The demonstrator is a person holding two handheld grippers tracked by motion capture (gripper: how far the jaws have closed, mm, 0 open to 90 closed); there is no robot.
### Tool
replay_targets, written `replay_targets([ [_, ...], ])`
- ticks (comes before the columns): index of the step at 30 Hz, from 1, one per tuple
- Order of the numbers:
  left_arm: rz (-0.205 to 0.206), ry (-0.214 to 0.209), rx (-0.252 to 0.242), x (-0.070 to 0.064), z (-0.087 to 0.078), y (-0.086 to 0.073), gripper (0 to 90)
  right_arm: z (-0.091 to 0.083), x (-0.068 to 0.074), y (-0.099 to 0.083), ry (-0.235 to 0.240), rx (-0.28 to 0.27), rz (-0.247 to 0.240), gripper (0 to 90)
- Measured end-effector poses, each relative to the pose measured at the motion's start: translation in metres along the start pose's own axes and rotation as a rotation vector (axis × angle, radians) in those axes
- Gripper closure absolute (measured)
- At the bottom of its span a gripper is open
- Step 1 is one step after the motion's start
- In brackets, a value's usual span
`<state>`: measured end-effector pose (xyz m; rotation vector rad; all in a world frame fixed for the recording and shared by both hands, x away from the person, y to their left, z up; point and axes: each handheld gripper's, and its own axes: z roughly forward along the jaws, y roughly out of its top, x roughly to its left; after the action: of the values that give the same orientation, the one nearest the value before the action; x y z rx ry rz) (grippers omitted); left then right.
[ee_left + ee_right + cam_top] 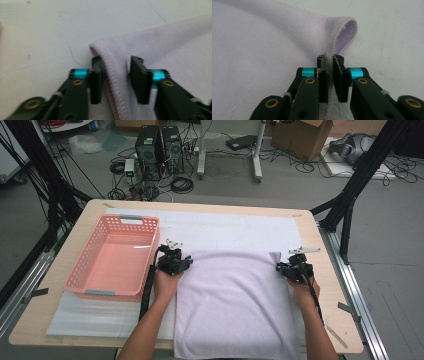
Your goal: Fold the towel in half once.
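A lilac towel lies flat on the white mat, its near end hanging over the table's front edge. My left gripper is at the towel's far left corner. In the left gripper view the gripper is open, and the hemmed corner of the towel lies between the jaws, against the left finger. My right gripper is at the far right corner. In the right gripper view it is shut on the hem of the towel, whose corner curls up beyond the tips.
An empty pink plastic basket stands on the mat just left of my left gripper. The wooden table ends close to the right of my right gripper. Black frame posts, cables and computers stand on the floor behind the table.
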<state>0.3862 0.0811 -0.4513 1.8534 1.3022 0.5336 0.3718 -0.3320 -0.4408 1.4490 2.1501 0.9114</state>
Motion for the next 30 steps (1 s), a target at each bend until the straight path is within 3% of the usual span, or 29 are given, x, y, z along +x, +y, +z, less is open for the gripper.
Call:
replay_targets([
  [1,0.012,-0.02,-0.003,-0.001,0.0,0.0,71.7,0.0,0.0,0.0,0.004,0.004,0.012,84.3],
  [2,0.048,-0.033,-0.002,-0.003,0.0,0.0,82.5,0.0,-0.002,0.0,0.014,0.002,0.019,85.0],
  [3,0.071,-0.02,-0.001,-0.006,0.0,0.0,84.4,0.0,-0.003,0.0,0.024,0.0,0.026,85.7],
  [4,0.069,-0.021,-0.003,-0.006,0.0,0.0,84.9,0.0,-0.004,-0.001,0.03,-0.002,0.036,86.1],
  [6,0.011,-0.053,0.0,0.0,0.0,0.0,85.4,0.0,-0.005,-0.003,0.037,-0.018,0.051,86.6],
  [8,-0.035,-0.041,-0.01,0.002,0.001,0.002,85.8,0.0,-0.007,-0.005,0.049,-0.036,0.061,86.8],
  [9,-0.036,-0.032,-0.019,0.002,0.001,0.004,85.8,0.0,-0.009,-0.005,0.056,-0.041,0.059,87.0],
  [12,-0.027,-0.008,-0.074,-0.001,0.0,0.009,86.0,-0.001,-0.011,-0.002,0.001,-0.058,0.0,87.3],
  [15,-0.034,-0.004,-0.08,-0.001,0.003,0.02,86.0,0.0,-0.014,0.006,-0.032,-0.083,-0.027,87.4],
  [20,-0.082,-0.009,-0.149,0.007,0.013,0.037,85.9,0.0,-0.023,0.028,-0.047,-0.121,-0.03,87.3],
  [23,-0.136,-0.02,-0.16,0.017,0.018,0.044,85.9,0.001,-0.027,0.041,-0.051,-0.155,-0.028,87.3],
  [29,-0.132,-0.021,-0.227,0.023,0.016,0.068,85.9,0.006,-0.032,0.063,-0.057,-0.214,-0.018,87.2],
  [30,-0.137,-0.021,-0.258,0.024,0.015,0.07,85.9,0.007,-0.032,0.064,-0.058,-0.228,-0.007,87.2],
])
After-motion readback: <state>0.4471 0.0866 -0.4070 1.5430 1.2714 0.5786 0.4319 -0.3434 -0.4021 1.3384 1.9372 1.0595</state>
